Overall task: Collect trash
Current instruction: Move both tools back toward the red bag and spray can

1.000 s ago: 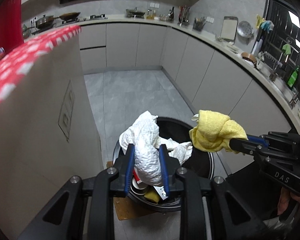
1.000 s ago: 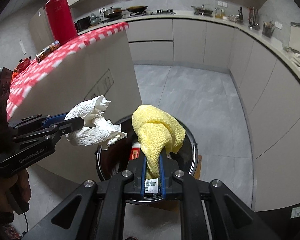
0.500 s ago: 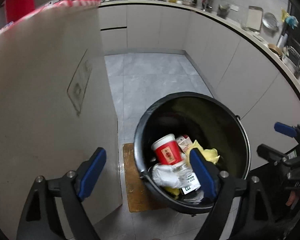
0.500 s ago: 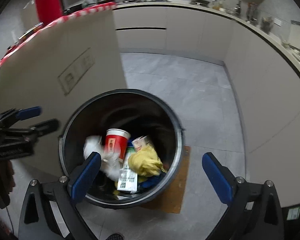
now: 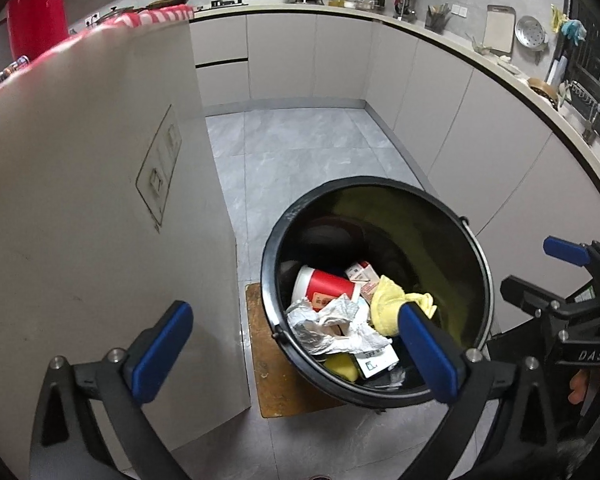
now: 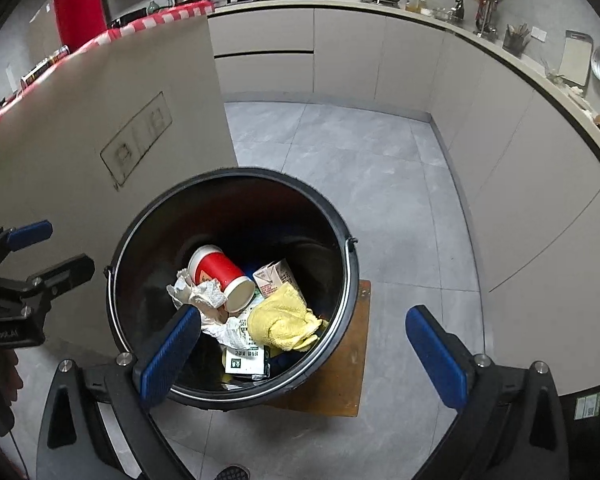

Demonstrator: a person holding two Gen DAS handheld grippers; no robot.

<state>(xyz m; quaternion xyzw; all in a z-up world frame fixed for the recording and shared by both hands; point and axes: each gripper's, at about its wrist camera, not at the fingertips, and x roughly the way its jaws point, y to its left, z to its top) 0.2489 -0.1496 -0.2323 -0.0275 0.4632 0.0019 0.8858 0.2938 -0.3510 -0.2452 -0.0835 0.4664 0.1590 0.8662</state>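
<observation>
A black trash bin (image 5: 476, 248) (image 6: 340, 224) stands on the grey floor. Inside lie a crumpled white paper towel (image 5: 332, 330) (image 6: 202, 294), a yellow cloth (image 5: 390, 306) (image 6: 284, 318), a red paper cup (image 5: 324, 286) (image 6: 220, 272) and small cartons (image 6: 274, 276). My left gripper (image 5: 292, 338) is open and empty above the bin's near left rim; it also shows in the right wrist view (image 6: 50, 248). My right gripper (image 6: 304, 338) is open and empty above the bin; it also shows in the left wrist view (image 5: 540, 270).
A beige island wall (image 5: 80, 200) with a red-and-white cloth (image 5: 152, 18) on top stands close on the left. A brown mat (image 6: 340, 380) lies under the bin. Cabinets and a cluttered counter (image 5: 480, 60) curve around the right. Grey floor (image 5: 300, 152) lies beyond the bin.
Both grippers opened and let go: the white paper towel and the yellow cloth dropped into the bin. Both grippers now sit wide open above it.
</observation>
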